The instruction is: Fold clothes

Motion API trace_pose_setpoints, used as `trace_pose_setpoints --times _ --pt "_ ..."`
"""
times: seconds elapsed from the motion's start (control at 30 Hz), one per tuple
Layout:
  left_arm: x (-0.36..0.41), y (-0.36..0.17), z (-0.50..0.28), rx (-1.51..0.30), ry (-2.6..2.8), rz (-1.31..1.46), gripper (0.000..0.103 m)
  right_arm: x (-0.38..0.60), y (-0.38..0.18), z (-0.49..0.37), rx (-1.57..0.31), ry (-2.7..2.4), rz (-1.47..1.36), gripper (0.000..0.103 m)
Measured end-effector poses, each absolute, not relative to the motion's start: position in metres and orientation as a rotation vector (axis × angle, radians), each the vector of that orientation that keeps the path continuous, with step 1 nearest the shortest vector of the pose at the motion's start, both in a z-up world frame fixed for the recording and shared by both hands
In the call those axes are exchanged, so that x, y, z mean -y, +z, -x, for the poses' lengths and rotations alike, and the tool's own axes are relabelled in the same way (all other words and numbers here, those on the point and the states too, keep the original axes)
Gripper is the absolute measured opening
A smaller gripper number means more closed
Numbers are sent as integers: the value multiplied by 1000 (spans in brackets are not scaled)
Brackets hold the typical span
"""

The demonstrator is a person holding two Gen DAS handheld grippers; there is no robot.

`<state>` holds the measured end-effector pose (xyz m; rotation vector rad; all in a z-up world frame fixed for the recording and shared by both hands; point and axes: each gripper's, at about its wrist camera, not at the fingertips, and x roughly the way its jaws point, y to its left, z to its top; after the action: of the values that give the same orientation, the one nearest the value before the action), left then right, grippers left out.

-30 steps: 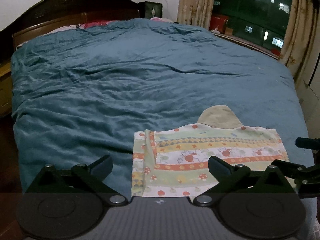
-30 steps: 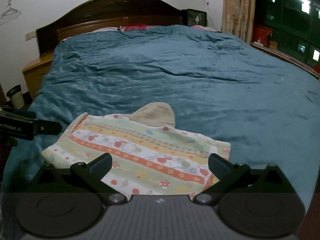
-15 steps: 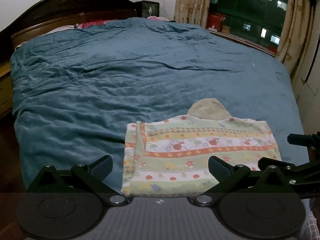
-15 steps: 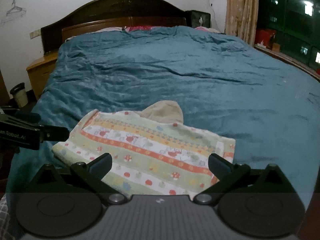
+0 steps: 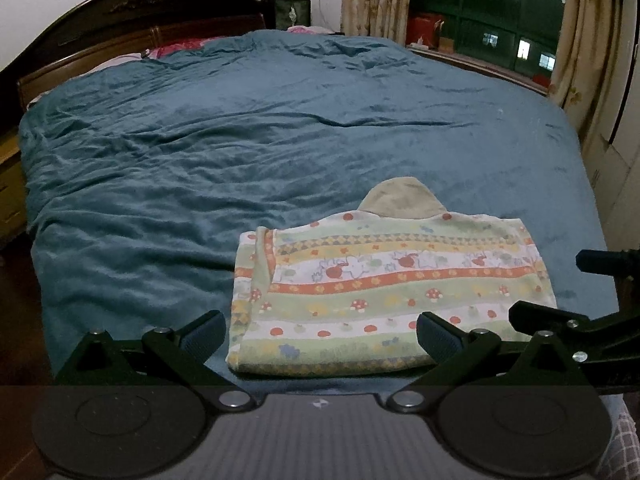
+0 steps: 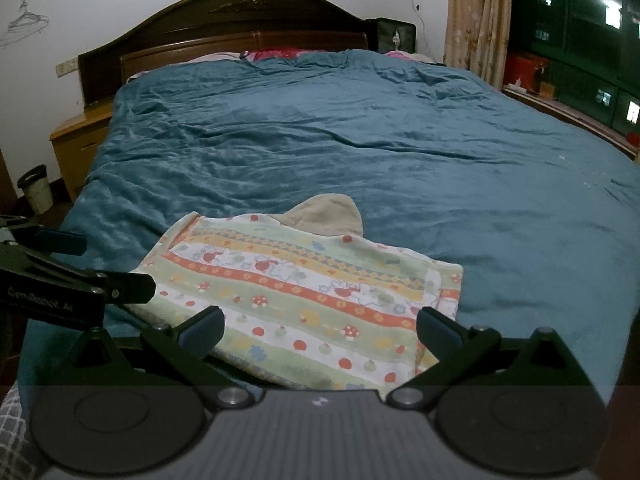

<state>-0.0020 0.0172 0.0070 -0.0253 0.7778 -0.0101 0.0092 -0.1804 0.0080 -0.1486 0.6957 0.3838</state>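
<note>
A folded striped garment (image 5: 384, 292) with mushroom prints and a tan hood lies flat near the front edge of the bed; it also shows in the right wrist view (image 6: 304, 300). My left gripper (image 5: 320, 336) is open and empty, held just in front of the garment's near left part. My right gripper (image 6: 320, 332) is open and empty, just in front of the garment's near right part. Each gripper shows in the other's view, the right (image 5: 568, 320) beside the garment's right end, the left (image 6: 80, 284) beside its left end.
The bed carries a wrinkled teal blanket (image 5: 280, 128) with a dark wooden headboard (image 6: 240, 28) behind. A nightstand (image 6: 80, 144) and a small bin (image 6: 36, 192) stand at the left. Curtains (image 5: 376, 0) and a window sill with boxes run along the right.
Both grippers have drawn back toward the bed's front edge and risen a little, so the whole folded garment now shows. The garment has not moved.
</note>
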Motion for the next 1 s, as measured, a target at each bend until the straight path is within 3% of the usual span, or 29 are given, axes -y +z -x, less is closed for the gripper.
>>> trace_pose_setpoints --times 1.0 --pt "-3 27 39 -728 16 0 103 184 21 31 -625 392 141 103"
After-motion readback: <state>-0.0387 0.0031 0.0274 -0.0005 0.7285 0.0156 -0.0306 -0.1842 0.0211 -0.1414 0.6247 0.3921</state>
